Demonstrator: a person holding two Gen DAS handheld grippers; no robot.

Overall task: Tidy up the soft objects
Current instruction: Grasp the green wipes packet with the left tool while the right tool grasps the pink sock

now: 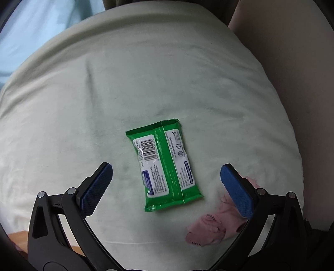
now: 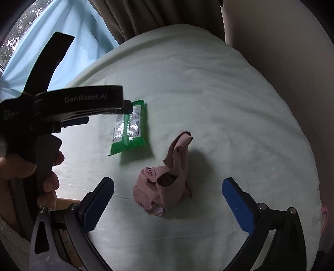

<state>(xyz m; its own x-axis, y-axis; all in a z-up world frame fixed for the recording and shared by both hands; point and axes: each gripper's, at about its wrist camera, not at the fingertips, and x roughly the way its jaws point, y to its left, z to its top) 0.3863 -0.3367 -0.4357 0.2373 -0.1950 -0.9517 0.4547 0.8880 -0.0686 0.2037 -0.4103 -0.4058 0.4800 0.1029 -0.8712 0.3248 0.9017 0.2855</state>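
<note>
Two wrist views over a bed (image 1: 104, 93) covered with a pale green sheet. The left claw (image 1: 166, 170) is released, its blue-padded fingers (image 1: 96, 189) spread wide and poised above a green wipes packet (image 1: 165, 164) that lies flat on the sheet, back side up with barcode and printed label showing — the packet sits between the two fingers but touches neither. Just beside the packet, toward the right finger of this claw, lies a crumpled pink sock (image 1: 210, 227), partly hidden behind that finger. In the right wrist view, the right claw (image 2: 168, 184) is likewise released, fingers wide apart, with the pink sock (image 2: 167, 179) bunched between them, one end standing up in a fold and clear of both pads. The wipes packet (image 2: 129, 129) lies beyond the sock, near it but apart, partly covered by the body of the left claw, which is gripped by the person's left hand (image 2: 31, 166). Brown and light blue curtains (image 2: 133, 18) hang behind the bed.
</note>
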